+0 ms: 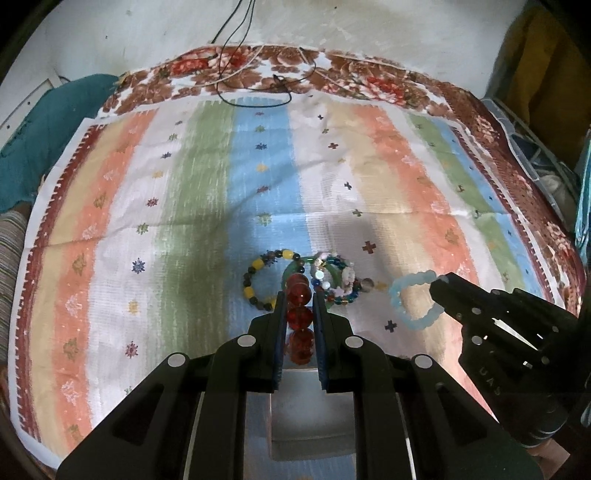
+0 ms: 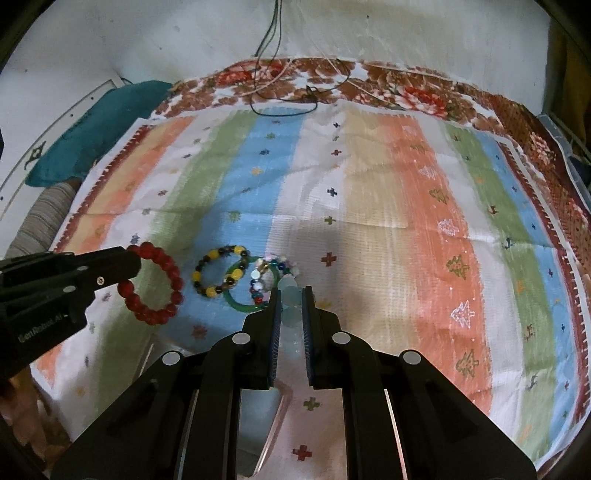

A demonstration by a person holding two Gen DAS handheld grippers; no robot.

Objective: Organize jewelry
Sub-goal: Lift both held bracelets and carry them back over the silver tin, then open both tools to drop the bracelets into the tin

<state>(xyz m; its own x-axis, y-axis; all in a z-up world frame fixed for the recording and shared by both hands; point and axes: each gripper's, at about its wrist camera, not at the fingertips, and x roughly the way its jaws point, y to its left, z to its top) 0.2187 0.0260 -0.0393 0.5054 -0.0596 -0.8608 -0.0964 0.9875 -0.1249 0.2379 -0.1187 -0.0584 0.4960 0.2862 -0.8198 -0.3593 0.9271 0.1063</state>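
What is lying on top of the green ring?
On the green bangle lie part of the yellow and dark bead bracelet and a jumble of mixed colourful beads. Its near edge is hidden behind the right gripper.

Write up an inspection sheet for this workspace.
Surface: striped cloth over a floral blanket.
Job's things: red bracelet and pale blue bracelet held up; yellow-and-dark bracelet, green bangle and mixed bead bracelet overlap on the cloth.
Clutter: clear box partly seen beneath the grippers.
Grippers: left gripper shut on the red bracelet; right gripper shut on the pale blue bracelet.
Cables: thin cords at the far edge.
Surroundings: pale wall, teal fabric at the left.
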